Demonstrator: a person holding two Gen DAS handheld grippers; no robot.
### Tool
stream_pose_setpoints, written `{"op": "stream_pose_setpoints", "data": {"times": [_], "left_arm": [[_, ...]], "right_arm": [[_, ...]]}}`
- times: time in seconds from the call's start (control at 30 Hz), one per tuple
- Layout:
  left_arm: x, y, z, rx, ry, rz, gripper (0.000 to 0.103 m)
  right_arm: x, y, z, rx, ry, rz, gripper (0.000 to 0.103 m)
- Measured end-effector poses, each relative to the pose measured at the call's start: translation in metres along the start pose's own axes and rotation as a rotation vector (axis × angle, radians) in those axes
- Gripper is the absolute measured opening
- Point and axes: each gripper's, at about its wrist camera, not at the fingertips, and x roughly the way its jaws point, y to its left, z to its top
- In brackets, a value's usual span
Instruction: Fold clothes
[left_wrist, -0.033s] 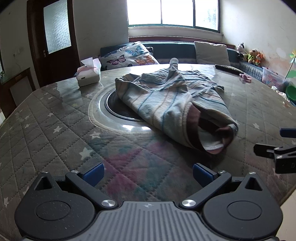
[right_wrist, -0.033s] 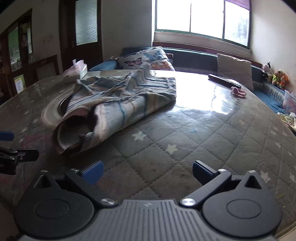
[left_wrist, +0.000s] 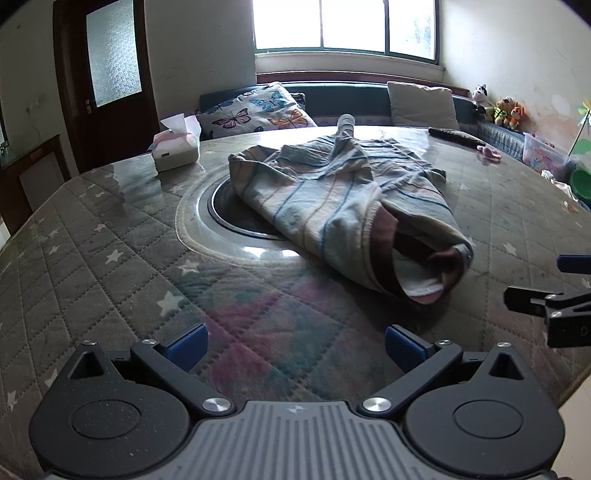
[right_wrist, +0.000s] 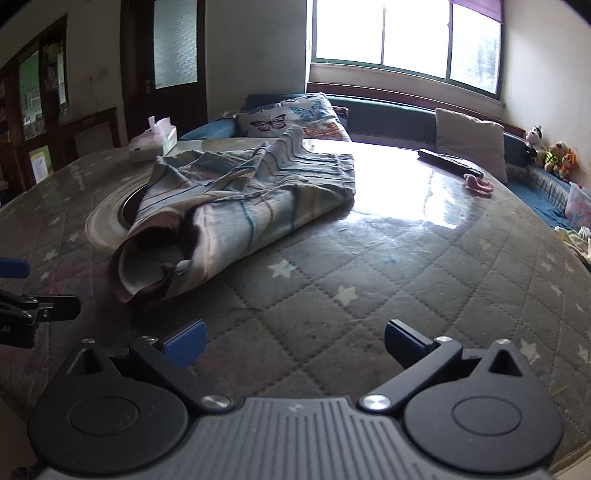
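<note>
Left to right, left wrist view: tissue box (left_wrist: 176, 150) at the far left of the round table (left_wrist: 92, 236), on the glossy clear cover. Recessed round insert (left_wrist: 236, 218) at table centre. Striped garment (left_wrist: 332, 199) lies crumpled across the insert's right half and out toward the near right; brown-edged opening faces the near edge, pale lining showing inside. Can't tell if it's a shirt or trousers from this bunching. Behind it a small cylindrical object (left_wrist: 346, 122), too small to identify. Remote control (left_wrist: 456, 136) and a pink item (left_wrist: 489, 152) at the far right.

Left gripper (left_wrist: 295, 341): jaws spread wide, blue pads (left_wrist: 186, 345) apart, nothing between them, low over the quilted cloth, short of the garment.

Right gripper (right_wrist: 295, 341): same, fully spread, empty, above bare quilting with the garment off to its left. Its fingers also show at the right edge of the left view.

Butterfly cushion (right_wrist: 291, 118) and plush toys (right_wrist: 554, 157) on the bench behind.
</note>
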Motion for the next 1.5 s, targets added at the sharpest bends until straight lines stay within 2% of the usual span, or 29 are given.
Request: {"op": "stream_pose_setpoints", "data": {"times": [0.13, 0.17, 0.27, 0.37, 1.5], "left_arm": [[0.001, -0.005, -0.002, 0.001, 0.012, -0.002, 0.103], [0.001, -0.006, -0.002, 0.001, 0.015, -0.003, 0.103], [-0.002, -0.007, -0.005, -0.001, 0.012, -0.007, 0.103], [-0.008, -0.006, -0.007, -0.006, 0.005, -0.01, 0.103], [-0.006, -0.019, -0.01, 0.026, 0.031, -0.012, 0.103]], "right_arm": [[-0.002, -0.002, 0.0, 0.019, -0.006, -0.005, 0.103], [-0.004, 0.011, -0.003, -0.029, -0.021, -0.034, 0.103], [-0.012, 0.021, -0.006, -0.033, -0.02, -0.011, 0.103], [-0.012, 0.012, -0.005, -0.021, 0.006, 0.032, 0.103], [-0.01, 0.018, -0.013, -0.039, 0.052, 0.076, 0.103]]}}
